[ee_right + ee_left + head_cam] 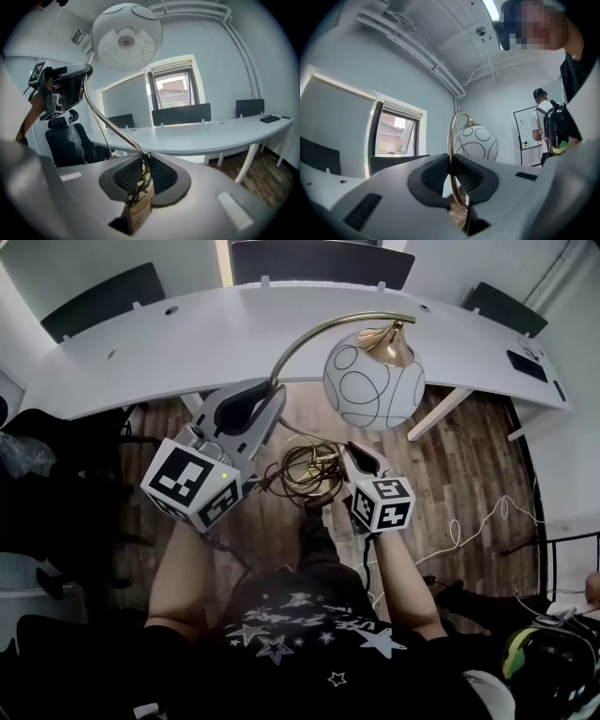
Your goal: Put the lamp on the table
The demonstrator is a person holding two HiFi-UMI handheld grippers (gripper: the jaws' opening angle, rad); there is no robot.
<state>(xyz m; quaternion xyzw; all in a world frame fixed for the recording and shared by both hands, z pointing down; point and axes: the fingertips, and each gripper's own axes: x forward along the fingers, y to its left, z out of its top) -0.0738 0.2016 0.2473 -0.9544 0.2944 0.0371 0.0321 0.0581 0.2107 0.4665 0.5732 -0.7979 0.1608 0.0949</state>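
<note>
The arched brass lamp [373, 381], with a round white globe shade drawn over with thin black rings, is held in the air over the floor, in front of the tabletop and not resting on it. It stands roughly upright. Its thin brass stem [451, 140] runs vertically between the left pads, curves over at the top towards the tabletop, and ends in a brass cap from which the globe [126, 35] hangs. The right gripper view looks up into the globe's open underside.

The left hand-held gripper [267, 395] is clamped on the stem partway up the arch, with both ribbed pads pressed against the brass. The right hand-held gripper [354, 454] is clamped lower down on the brass foot of the stem [139, 206], where dark cable is wound round it. A loose coil of cable [305, 465] hangs between the two grippers in the head view.

The long white curved tabletop [216, 334] has dark chairs [319, 261] behind it and small dark items near its right end. Below is brown wooden plank floor [469, 465] with a pale cord trailing across it. The room has pale walls and a window [176, 91]. A black office chair [61, 140] stands to one side, and another person [543, 122] stands at a whiteboard.
</note>
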